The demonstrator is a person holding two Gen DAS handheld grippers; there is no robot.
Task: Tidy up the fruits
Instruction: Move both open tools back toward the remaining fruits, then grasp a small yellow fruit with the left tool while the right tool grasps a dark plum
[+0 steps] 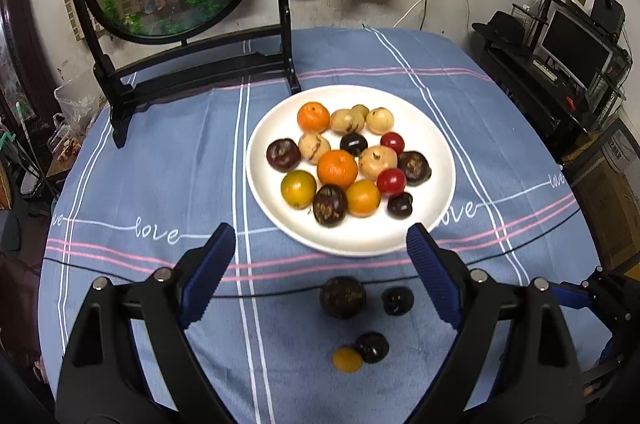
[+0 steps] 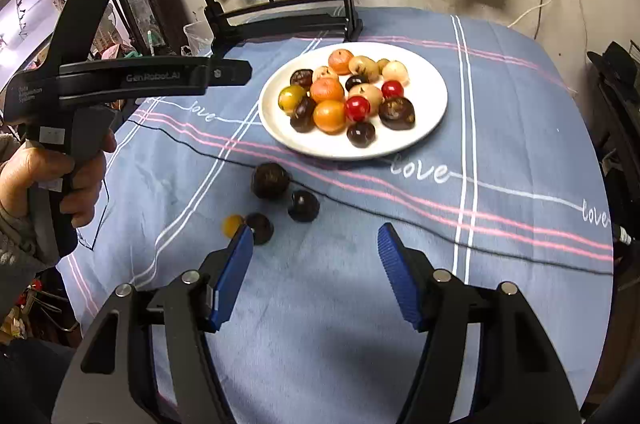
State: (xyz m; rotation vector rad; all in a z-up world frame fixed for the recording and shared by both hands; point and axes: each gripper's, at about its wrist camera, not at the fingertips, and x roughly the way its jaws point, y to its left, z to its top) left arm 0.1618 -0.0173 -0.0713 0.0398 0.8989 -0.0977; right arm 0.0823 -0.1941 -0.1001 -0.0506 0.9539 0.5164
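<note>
Both my claws, left (image 1: 320,264) and right (image 2: 316,252), are wide open and hold nothing. Four small fruits (image 1: 343,297) lie near me, and the white plate (image 1: 360,240) sits farther off.

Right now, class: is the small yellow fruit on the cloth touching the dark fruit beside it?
Touching. The left wrist view shows the yellow fruit pressed against the dark fruit, no cloth between.

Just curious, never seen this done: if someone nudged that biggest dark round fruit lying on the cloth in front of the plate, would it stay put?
The biggest dark fruit looks round, so a nudge would probably roll it. The soft tablecloth may slow it. Its dull, rough-looking skin suggests it is not slippery.
</note>
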